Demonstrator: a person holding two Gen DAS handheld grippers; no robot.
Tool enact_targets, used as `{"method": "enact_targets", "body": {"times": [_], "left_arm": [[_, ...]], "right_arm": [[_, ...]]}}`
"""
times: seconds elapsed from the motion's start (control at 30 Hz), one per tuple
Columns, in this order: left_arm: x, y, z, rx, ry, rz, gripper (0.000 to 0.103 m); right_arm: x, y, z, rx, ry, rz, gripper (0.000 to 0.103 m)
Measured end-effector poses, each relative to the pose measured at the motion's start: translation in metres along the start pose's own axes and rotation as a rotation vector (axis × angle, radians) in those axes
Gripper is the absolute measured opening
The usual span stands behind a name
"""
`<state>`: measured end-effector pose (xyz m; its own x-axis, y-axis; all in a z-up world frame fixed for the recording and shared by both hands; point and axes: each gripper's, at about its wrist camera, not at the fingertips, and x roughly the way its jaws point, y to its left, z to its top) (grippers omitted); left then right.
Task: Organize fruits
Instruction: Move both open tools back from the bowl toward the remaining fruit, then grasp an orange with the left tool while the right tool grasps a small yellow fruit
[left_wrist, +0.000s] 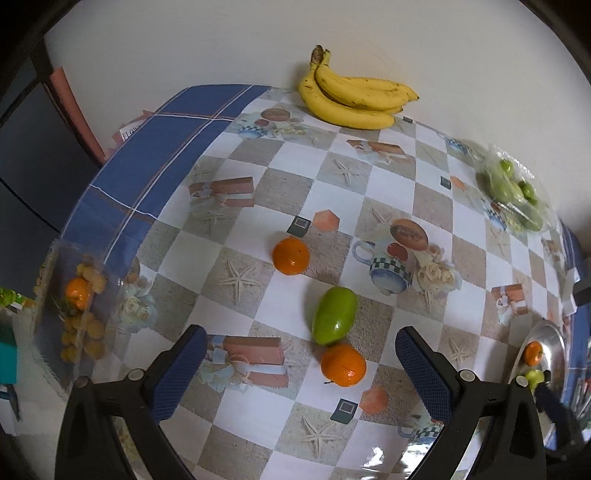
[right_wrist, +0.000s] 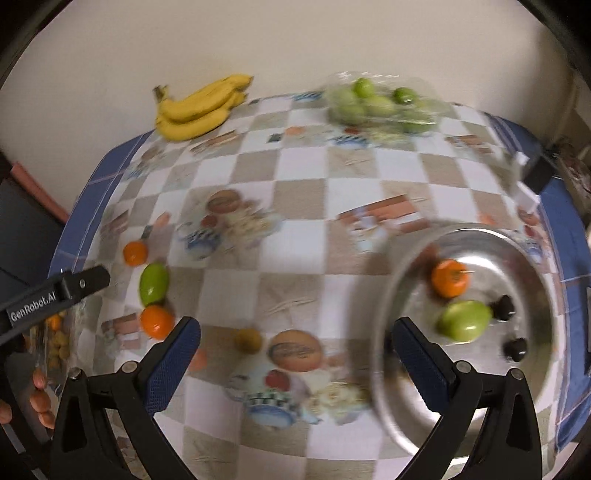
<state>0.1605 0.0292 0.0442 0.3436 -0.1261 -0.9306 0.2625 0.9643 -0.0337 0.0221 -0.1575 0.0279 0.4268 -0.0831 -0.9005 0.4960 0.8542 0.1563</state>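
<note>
My left gripper (left_wrist: 301, 369) is open and empty, just above the table, with an orange (left_wrist: 343, 364) between its fingers and a green fruit (left_wrist: 334, 315) touching that orange beyond it. A second orange (left_wrist: 290, 256) lies farther off. My right gripper (right_wrist: 295, 354) is open and empty, beside a round metal tray (right_wrist: 391, 314) that holds an orange (right_wrist: 448, 278) and a green fruit (right_wrist: 463, 319). A small yellow-brown fruit (right_wrist: 248, 339) lies between the right fingers. The view is blurred. The same two oranges (right_wrist: 156, 321) and green fruit (right_wrist: 153, 282) show at the left there.
A bunch of bananas (left_wrist: 351, 98) lies by the back wall. A clear bag of green fruits (left_wrist: 517, 195) sits at the back right. A clear box with an orange and small yellow fruits (left_wrist: 77, 314) stands at the table's left edge. The checked tablecloth (left_wrist: 280, 192) covers the table.
</note>
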Motion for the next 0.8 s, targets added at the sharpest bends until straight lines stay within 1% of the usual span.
{"method": "enact_targets", "body": {"times": [0.07,0.1,0.17,0.3,0.4,0.47,0.53,0.6,0.63,0.67,0.7,0.73,0.8], "left_arm": [[0.004,0.002,0.0,-0.011,0.006,-0.009,0.103],[0.007,0.004,-0.001,-0.015,0.012,-0.009,0.103],[0.013,0.003,-0.002,-0.016,0.024,-0.009,0.103],[0.028,0.0,-0.006,-0.017,0.058,-0.012,0.103],[0.041,-0.009,-0.009,0.015,0.1,-0.031,0.103],[0.049,-0.015,-0.012,0.03,0.132,-0.043,0.103],[0.055,-0.018,-0.014,0.032,0.162,-0.045,0.103],[0.06,-0.021,-0.016,0.041,0.178,-0.045,0.101],[0.062,-0.022,-0.016,0.044,0.183,-0.044,0.099],[0.063,-0.023,-0.017,0.041,0.188,-0.049,0.093],[0.065,-0.023,-0.018,0.037,0.194,-0.056,0.089],[0.066,-0.023,-0.018,0.028,0.203,-0.069,0.084],[0.068,-0.022,-0.019,0.017,0.212,-0.084,0.08]], "right_arm": [[0.007,0.011,-0.002,-0.019,0.017,0.003,0.103],[0.016,0.02,-0.004,-0.043,0.041,0.0,0.102],[0.021,0.023,-0.005,-0.053,0.051,-0.001,0.1],[0.042,0.03,-0.01,-0.067,0.107,-0.014,0.09],[0.054,0.032,-0.013,-0.074,0.137,-0.03,0.089],[0.057,0.032,-0.013,-0.073,0.144,-0.026,0.084],[0.062,0.033,-0.015,-0.075,0.162,-0.016,0.072],[0.067,0.035,-0.016,-0.084,0.179,-0.012,0.068],[0.069,0.035,-0.017,-0.086,0.183,-0.01,0.065],[0.07,0.035,-0.018,-0.088,0.188,-0.01,0.063],[0.074,0.036,-0.018,-0.092,0.199,-0.005,0.058],[0.074,0.036,-0.018,-0.092,0.199,-0.005,0.053],[0.076,0.037,-0.019,-0.096,0.203,-0.011,0.051]]}}
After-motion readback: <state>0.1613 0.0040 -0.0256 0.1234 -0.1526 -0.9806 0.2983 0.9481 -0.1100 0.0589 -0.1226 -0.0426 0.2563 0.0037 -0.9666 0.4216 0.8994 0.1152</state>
